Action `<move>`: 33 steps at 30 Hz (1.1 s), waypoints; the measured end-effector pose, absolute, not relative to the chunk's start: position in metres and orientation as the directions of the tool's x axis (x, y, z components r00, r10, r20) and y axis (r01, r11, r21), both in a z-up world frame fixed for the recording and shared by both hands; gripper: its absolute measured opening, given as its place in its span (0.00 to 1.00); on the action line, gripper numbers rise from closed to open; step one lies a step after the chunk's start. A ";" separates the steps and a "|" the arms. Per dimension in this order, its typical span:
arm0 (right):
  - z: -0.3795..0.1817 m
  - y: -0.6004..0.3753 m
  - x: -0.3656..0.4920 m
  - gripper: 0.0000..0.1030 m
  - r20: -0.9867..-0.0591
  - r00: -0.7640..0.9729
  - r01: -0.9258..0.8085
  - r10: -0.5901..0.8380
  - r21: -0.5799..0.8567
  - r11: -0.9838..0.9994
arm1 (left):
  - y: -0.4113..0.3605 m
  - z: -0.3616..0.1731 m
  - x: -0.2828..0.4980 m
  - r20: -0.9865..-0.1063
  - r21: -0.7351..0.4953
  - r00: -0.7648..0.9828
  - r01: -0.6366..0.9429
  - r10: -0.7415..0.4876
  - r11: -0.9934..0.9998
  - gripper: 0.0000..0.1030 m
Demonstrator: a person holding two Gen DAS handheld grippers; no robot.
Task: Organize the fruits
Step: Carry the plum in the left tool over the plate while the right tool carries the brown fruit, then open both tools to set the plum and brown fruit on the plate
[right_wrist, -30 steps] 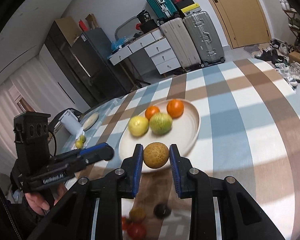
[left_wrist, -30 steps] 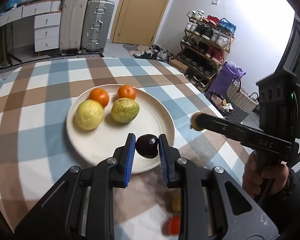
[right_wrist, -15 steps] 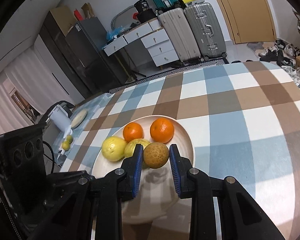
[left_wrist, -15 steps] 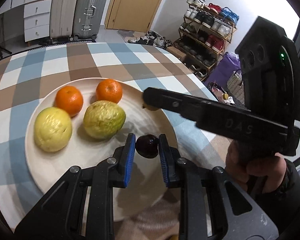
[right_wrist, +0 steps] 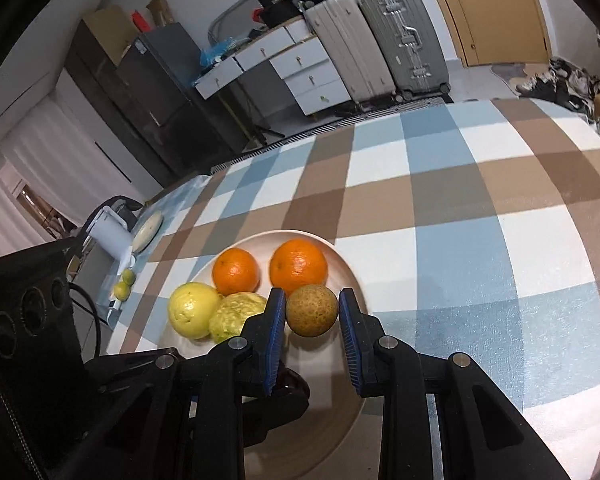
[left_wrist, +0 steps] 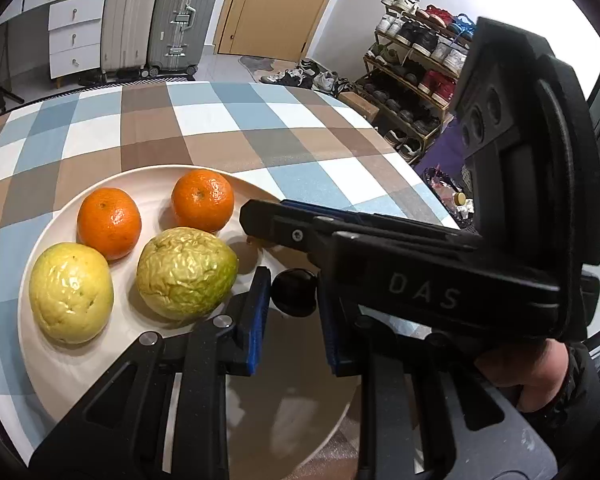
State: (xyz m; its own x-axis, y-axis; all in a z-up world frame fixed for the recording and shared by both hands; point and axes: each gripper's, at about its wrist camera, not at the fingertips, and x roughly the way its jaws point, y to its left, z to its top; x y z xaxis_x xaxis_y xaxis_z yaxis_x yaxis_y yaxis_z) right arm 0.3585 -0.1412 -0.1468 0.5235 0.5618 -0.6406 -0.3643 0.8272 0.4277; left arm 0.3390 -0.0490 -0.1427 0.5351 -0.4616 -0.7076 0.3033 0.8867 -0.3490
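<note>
A cream plate [left_wrist: 60, 364] on the checked tablecloth holds two oranges [left_wrist: 109, 222] [left_wrist: 202, 200], a yellow wrinkled fruit [left_wrist: 71, 290] and a greenish wrinkled fruit [left_wrist: 186, 272]. My left gripper [left_wrist: 293, 280] hangs over the plate's near right part, shut on a small dark round fruit [left_wrist: 294, 294]. My right gripper [right_wrist: 312, 296] is shut on a brown speckled round fruit [right_wrist: 311, 311], just above the plate [right_wrist: 342, 256], in front of the right orange [right_wrist: 298, 266]. In the left wrist view the right gripper crosses from the right, over the left one, a hand [left_wrist: 516, 364] on its grip.
The table edge [left_wrist: 428, 188] curves off at the right, with a shoe rack [left_wrist: 420, 64] beyond it. Suitcases [right_wrist: 380, 36] and white drawers [right_wrist: 300, 72] stand behind the table. Small green fruits [right_wrist: 124, 284] and a white appliance [right_wrist: 112, 232] sit at the table's left edge.
Both grippers have moved forward and down with their fruits, from in front of the plate to over it. The small loose fruits near the table's front have left view.
</note>
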 end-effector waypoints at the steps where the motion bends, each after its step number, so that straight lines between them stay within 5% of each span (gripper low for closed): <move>1: -0.147 -0.141 0.358 0.31 -0.638 0.526 -0.364 0.562 0.429 0.827 | -0.050 -0.143 0.339 -0.707 -0.346 0.538 0.302 -0.459 0.888 0.20; 6: -0.137 -0.146 0.348 0.59 -0.594 0.542 -0.389 0.594 0.448 0.805 | -0.054 -0.140 0.335 -0.715 -0.313 0.549 0.303 -0.434 0.900 0.28; 8: -0.129 -0.151 0.343 0.77 -0.574 0.563 -0.380 0.594 0.459 0.803 | -0.056 -0.136 0.330 -0.712 -0.300 0.560 0.303 -0.424 0.905 0.48; 10: -0.118 -0.161 0.336 0.77 -0.530 0.585 -0.374 0.614 0.496 0.784 | -0.055 -0.128 0.324 -0.695 -0.306 0.580 0.297 -0.425 0.905 0.60; 16: -0.093 -0.180 0.305 0.89 -0.488 0.660 -0.323 0.570 0.501 0.803 | -0.048 -0.097 0.297 -0.664 -0.278 0.632 0.289 -0.400 0.916 0.64; 21: -0.078 -0.188 0.264 0.98 -0.468 0.705 -0.302 0.532 0.481 0.823 | -0.037 -0.070 0.263 -0.630 -0.259 0.677 0.280 -0.382 0.924 0.77; 27: -0.067 -0.195 0.203 0.99 -0.438 0.748 -0.295 0.499 0.453 0.841 | -0.026 -0.038 0.212 -0.596 -0.223 0.734 0.238 -0.325 0.945 0.85; 30: -0.065 -0.200 0.168 1.00 -0.419 0.780 -0.286 0.465 0.424 0.860 | -0.024 -0.022 0.186 -0.568 -0.184 0.775 0.210 -0.278 0.960 0.99; 33: -0.063 -0.204 0.142 1.00 -0.411 0.789 -0.287 0.458 0.412 0.865 | -0.023 -0.009 0.161 -0.542 -0.162 0.797 0.214 -0.269 0.963 0.99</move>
State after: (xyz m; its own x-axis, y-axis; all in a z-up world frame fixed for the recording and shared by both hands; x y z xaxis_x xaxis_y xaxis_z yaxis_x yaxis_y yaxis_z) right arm 0.1421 -0.2038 -0.0627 0.7887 0.4576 -0.4105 -0.2871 0.8646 0.4123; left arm 0.1609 -0.0232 -0.0091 0.7966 -0.2687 -0.5415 0.2145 0.9631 -0.1624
